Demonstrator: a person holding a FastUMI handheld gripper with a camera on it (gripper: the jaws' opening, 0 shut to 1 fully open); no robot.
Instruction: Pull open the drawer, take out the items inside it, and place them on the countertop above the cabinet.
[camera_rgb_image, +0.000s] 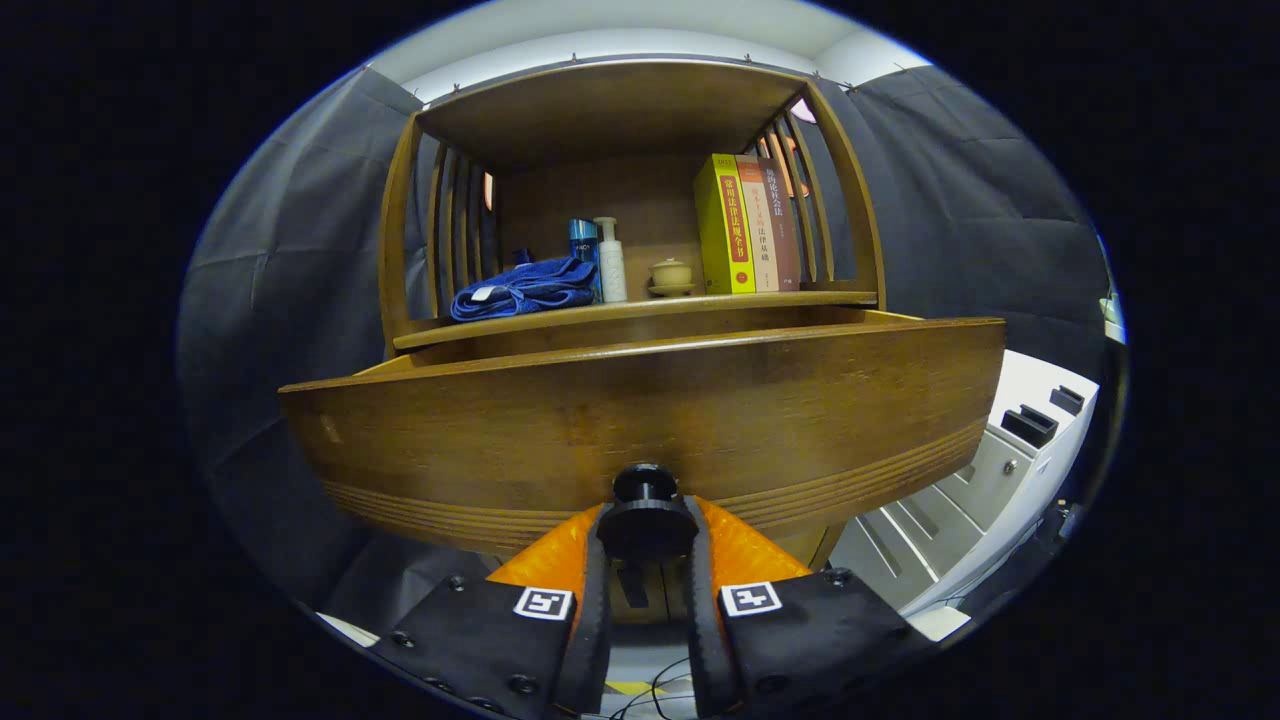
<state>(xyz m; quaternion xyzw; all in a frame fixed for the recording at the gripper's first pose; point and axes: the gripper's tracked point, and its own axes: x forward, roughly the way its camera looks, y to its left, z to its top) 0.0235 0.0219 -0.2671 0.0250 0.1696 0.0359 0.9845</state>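
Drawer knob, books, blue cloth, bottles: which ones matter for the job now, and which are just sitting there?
For the job:
- drawer, pulled out
- its knob, squeezed by the gripper
- countertop above it

Just sitting there:
- blue cloth
- two bottles
- small lidded jar
- books
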